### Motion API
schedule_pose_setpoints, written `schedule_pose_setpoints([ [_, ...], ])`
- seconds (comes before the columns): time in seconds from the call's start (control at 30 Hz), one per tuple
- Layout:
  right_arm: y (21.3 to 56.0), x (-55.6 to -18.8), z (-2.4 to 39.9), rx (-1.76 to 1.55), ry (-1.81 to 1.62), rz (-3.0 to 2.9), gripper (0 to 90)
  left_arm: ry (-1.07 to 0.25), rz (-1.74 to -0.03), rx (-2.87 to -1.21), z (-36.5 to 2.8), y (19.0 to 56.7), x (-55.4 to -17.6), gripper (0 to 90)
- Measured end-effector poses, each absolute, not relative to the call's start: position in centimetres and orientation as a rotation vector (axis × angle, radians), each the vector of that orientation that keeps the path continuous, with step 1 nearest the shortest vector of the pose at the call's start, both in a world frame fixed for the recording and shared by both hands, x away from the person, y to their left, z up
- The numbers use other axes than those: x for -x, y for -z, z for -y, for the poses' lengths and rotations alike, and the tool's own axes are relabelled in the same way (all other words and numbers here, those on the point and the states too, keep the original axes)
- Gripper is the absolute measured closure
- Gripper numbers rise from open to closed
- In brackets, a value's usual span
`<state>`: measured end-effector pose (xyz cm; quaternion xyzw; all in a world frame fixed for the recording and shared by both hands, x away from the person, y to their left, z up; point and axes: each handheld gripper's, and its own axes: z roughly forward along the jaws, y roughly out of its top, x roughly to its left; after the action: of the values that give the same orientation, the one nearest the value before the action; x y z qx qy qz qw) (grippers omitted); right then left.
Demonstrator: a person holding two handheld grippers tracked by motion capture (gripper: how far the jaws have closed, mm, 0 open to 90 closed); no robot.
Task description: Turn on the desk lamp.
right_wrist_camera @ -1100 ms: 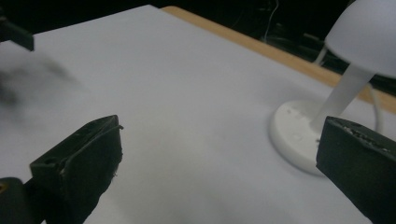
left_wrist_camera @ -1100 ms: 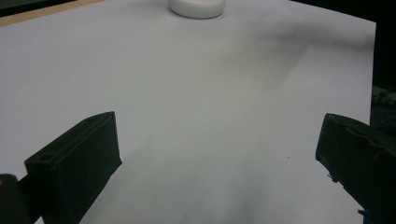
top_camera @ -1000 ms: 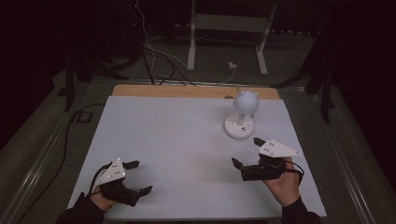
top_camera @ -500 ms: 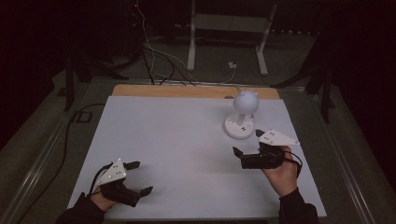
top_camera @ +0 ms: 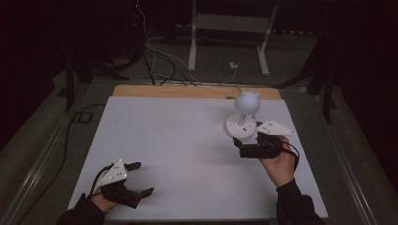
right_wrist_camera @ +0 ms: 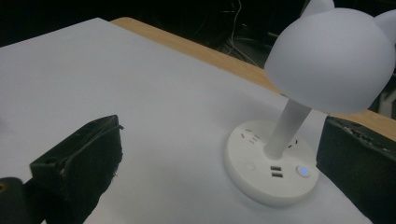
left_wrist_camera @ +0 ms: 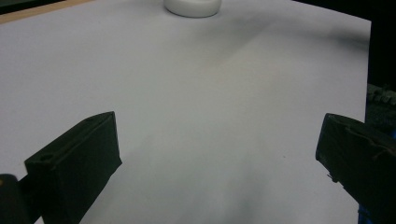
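Note:
A small white lamp (top_camera: 246, 104) with a round eared dome stands on a round base (top_camera: 237, 128) at the right of the white table (top_camera: 178, 140). My right gripper (top_camera: 239, 146) is open, low over the table just in front of the base and pointing left. In the right gripper view the dome (right_wrist_camera: 331, 60) and the base (right_wrist_camera: 271, 172), which has sockets and a lit blue button, sit ahead between the wide-apart jaws. My left gripper (top_camera: 143, 178) rests open near the front left edge, with nothing between its jaws. The base (left_wrist_camera: 192, 5) is far off in the left gripper view.
A wooden strip (top_camera: 178, 91) runs along the table's back edge. Behind it lie cables (top_camera: 155, 61) on the floor and a metal stand (top_camera: 225, 42). A cable (top_camera: 70, 136) trails along the left side of the table. The surroundings are dark.
My right gripper has moved forward and a little left, closer to the lamp's base. The left gripper and the lamp have stayed put.

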<state>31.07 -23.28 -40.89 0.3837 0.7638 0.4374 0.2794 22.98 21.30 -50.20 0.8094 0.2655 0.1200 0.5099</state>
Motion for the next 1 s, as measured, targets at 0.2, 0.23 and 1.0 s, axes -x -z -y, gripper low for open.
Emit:
schedule_pose_setpoints([
  [0.2,41.1,-32.1,23.0,-1.048,-1.159,-2.044,0.0,-0.285,-0.637,-1.950,-21.3,50.2,-23.0,0.4],
  [0.23,41.2,-32.5,22.9,-1.056,-1.149,-2.048,0.0,-0.286,-0.636,-1.951,-21.3,50.2,-23.0,0.4],
  [1.0,43.1,-37.0,22.6,-1.196,-1.091,-1.975,0.0,-0.274,-0.636,-1.950,-21.3,50.2,-23.0,0.4],
])
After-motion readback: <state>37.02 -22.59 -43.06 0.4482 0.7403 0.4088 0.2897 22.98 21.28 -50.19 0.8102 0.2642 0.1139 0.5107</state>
